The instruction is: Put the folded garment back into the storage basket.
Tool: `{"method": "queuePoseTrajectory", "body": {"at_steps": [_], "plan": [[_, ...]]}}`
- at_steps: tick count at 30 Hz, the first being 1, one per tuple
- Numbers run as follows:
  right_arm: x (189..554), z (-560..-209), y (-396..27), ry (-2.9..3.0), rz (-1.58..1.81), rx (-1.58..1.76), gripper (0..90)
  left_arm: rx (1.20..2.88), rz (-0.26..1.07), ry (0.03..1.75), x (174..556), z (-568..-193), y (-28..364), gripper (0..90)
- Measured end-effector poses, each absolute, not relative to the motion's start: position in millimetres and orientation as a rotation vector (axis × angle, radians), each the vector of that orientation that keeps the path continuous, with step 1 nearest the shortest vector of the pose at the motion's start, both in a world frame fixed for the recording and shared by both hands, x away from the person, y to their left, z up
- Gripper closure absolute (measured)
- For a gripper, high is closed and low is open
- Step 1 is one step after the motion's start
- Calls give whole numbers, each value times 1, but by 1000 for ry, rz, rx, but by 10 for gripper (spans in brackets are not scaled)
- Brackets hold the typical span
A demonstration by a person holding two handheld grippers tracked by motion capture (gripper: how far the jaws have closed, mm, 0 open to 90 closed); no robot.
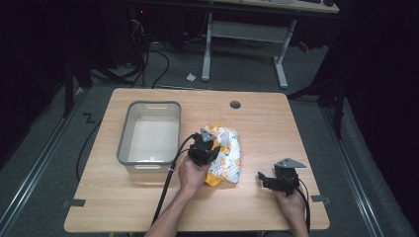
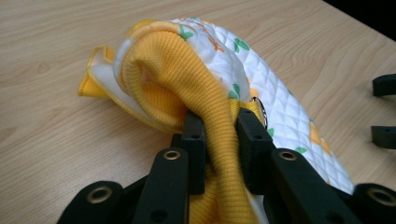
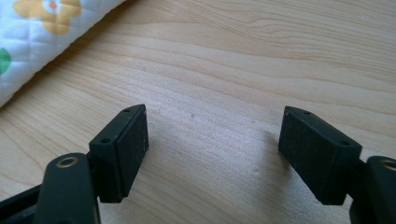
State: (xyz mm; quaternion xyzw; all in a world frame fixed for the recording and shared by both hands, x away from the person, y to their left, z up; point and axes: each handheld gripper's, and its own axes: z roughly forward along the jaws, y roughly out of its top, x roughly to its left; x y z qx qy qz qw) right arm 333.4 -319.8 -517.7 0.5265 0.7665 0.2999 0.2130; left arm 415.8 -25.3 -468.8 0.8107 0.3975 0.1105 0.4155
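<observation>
Here the left gripper (image 2: 215, 128) is pinching the yellow ribbed cuff (image 2: 196, 79) of a quilted baby garment (image 1: 225, 154), jaws closed tight on the fold of knit. The garment is lying bunched on the wooden table (image 1: 276, 123), just right of the grey plastic bin (image 1: 149, 133). The right gripper (image 3: 212, 149) is waiting with its jaws spread wide and holding nothing, hovering low over bare wood near the garment's white printed edge. Judging by this, the grasp step is in hand. Next, the left hand is probably needing to lift the cloth clear and carry it toward the bin, minding trailing fabric on the rim.
</observation>
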Motion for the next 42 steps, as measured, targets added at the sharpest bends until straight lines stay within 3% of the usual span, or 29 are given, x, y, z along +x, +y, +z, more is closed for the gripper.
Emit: {"method": "queuePoseTrajectory", "body": {"at_steps": [42], "plan": [[334,-518,-320,2128,833,1460,243,1927,273,929,398,-425,11,758]]}}
